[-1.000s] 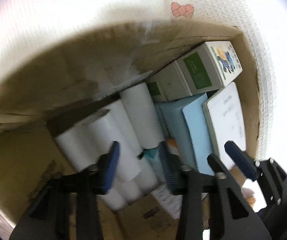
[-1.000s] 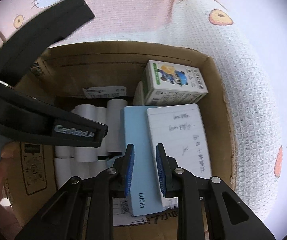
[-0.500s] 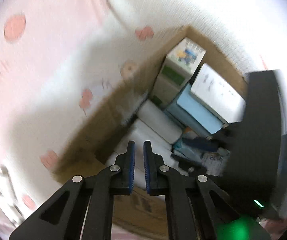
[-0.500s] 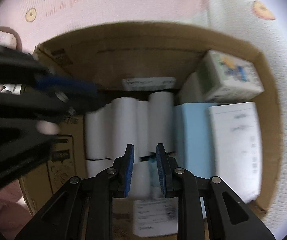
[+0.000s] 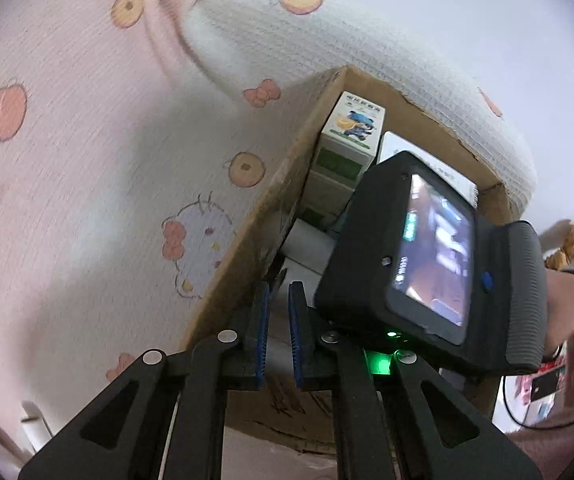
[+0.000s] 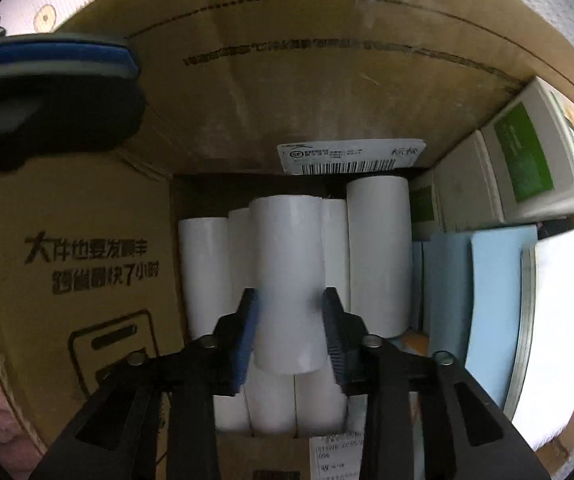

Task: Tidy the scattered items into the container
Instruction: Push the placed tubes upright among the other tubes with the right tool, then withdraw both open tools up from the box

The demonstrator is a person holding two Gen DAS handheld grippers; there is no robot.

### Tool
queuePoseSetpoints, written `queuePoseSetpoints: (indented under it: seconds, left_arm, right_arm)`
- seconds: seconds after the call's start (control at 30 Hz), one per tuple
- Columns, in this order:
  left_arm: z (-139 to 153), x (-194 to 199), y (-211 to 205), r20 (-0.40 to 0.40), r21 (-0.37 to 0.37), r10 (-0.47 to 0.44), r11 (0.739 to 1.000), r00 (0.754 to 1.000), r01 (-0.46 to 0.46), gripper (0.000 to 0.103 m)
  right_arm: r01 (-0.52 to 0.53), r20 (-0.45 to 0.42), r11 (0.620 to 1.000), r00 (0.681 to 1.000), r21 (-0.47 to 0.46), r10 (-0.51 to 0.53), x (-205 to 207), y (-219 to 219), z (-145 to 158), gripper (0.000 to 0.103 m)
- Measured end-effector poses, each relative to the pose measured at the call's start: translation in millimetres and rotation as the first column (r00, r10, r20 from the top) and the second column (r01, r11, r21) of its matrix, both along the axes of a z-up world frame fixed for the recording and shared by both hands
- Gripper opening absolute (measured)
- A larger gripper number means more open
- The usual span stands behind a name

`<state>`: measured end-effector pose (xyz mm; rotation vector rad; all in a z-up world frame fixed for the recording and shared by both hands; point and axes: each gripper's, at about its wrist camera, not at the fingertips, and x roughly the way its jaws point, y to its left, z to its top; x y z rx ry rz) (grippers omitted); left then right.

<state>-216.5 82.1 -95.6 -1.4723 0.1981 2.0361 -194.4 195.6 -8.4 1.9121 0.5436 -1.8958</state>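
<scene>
The cardboard box holds several white paper rolls, blue books, a white notepad and green-and-white cartons. My right gripper is down inside the box with its jaws closed on the sides of a white roll that lies on top of the others. My left gripper is shut and empty, just outside the box's left wall. The right gripper's body hides most of the box in the left wrist view.
The box sits on a pink and white bedsheet printed with cartoon cats and fruit. A shipping label is stuck on the box's far wall. The left gripper's fingers show at the upper left of the right wrist view.
My right gripper dropped deeper into the box, opened and closed on a white roll. My left gripper shut, pulled out of the box and moved to its left side.
</scene>
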Motion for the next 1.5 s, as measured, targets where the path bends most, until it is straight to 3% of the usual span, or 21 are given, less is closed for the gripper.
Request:
queuePoseSetpoints:
  seconds: [0.23, 0.4, 0.5, 0.67, 0.8, 0.97, 1.03, 1.13, 1.27, 1.4, 1.5]
  left_arm:
    - [-3.8, 1.0, -3.6, 0.046, 0.001, 0.004, 1.000, 0.999, -0.004, 0.013]
    - [-4.4, 5.2, 3.5, 0.060, -0.029, -0.014, 0.999, 0.998, 0.015, 0.013]
    - [-7.4, 9.0, 8.2, 0.081, -0.034, -0.026, 0.999, 0.996, 0.029, 0.013]
    - [-11.5, 16.2, 14.4, 0.078, -0.061, -0.045, 0.997, 0.996, 0.050, 0.014]
    - [-7.4, 18.5, 12.3, 0.073, -0.054, -0.042, 0.997, 0.996, 0.046, 0.015]
    - [-1.5, 19.8, 8.9, 0.061, -0.055, -0.025, 0.998, 0.998, 0.028, 0.028]
    - [-1.3, 20.4, 8.5, 0.075, -0.056, -0.017, 0.998, 0.997, 0.021, 0.029]
    - [-0.7, 23.6, 8.4, 0.078, -0.065, -0.008, 0.998, 0.997, 0.013, 0.030]
    - [6.7, 36.0, 10.7, 0.030, -0.101, -0.025, 0.994, 0.999, 0.028, 0.035]
    - [16.9, 52.3, 19.4, -0.110, -0.183, -0.065, 0.982, 0.992, 0.044, 0.046]
    - [25.9, 61.9, 22.3, -0.140, -0.186, -0.068, 0.982, 0.988, 0.041, 0.049]
  right_arm:
    - [0.018, -0.011, 1.000, 1.000, 0.007, -0.018, 5.4, -4.3, 1.6, 0.032]
    - [0.048, -0.111, 0.994, 0.993, 0.098, -0.037, 8.4, -0.9, 10.4, 0.032]
    - [0.107, -0.113, 0.990, 0.989, 0.093, -0.096, 9.7, 3.3, 9.8, 0.032]
    - [0.063, -0.141, 0.989, 0.989, 0.135, -0.044, 16.3, -9.4, 9.6, 0.032]
    - [0.080, -0.131, 0.988, 0.989, 0.130, -0.063, 17.3, -10.5, 11.0, 0.032]
    - [0.127, -0.117, 0.986, 0.987, 0.110, -0.114, 23.6, -14.3, 17.6, 0.033]
    - [0.125, -0.103, 0.989, 0.988, 0.074, -0.117, 29.4, -17.6, 26.7, 0.034]
    - [0.108, -0.140, 0.990, 0.986, 0.092, -0.095, 37.6, -23.0, 43.1, 0.038]
    - [0.112, -0.183, 0.989, 0.979, 0.093, -0.093, 49.1, -26.6, 66.3, 0.045]
    - [0.088, -0.240, 0.991, 0.969, 0.100, -0.062, 65.3, -34.0, 89.4, 0.053]
    - [0.091, -0.273, 0.989, 0.961, 0.118, -0.056, 77.8, -39.6, 101.4, 0.058]
